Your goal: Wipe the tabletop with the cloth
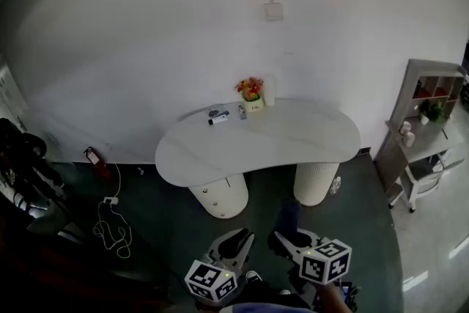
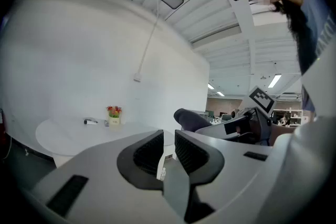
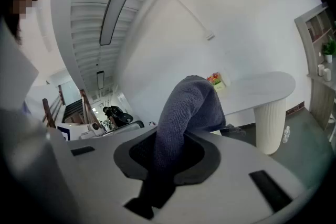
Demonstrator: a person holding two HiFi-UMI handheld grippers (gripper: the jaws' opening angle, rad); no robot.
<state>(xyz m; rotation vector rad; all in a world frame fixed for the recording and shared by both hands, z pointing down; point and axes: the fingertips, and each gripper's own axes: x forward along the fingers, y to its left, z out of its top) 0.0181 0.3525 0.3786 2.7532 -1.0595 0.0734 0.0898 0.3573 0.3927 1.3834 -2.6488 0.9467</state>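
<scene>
The white kidney-shaped table (image 1: pixel 293 135) stands against the far wall, well ahead of both grippers, which are held low over the dark floor. My right gripper (image 1: pixel 282 238) is shut on a dark blue cloth (image 1: pixel 288 215). In the right gripper view the cloth (image 3: pixel 186 113) rises in a fold out of the jaws of the right gripper (image 3: pixel 170 149), with the table (image 3: pixel 262 86) beyond it. My left gripper (image 1: pixel 245 238) is beside it. Its jaws stand nearly together with only a thin slit, and the left gripper (image 2: pixel 169 139) holds nothing. The table (image 2: pixel 58 134) shows far left there.
A flower pot (image 1: pixel 251 91) and small items (image 1: pixel 218 115) sit at the table's back edge. A grey shelf unit (image 1: pixel 429 128) stands at the right. A red extinguisher (image 1: pixel 94 156) and white cables (image 1: pixel 110 227) lie on the floor left; dark equipment (image 1: pixel 22 157) fills the left edge.
</scene>
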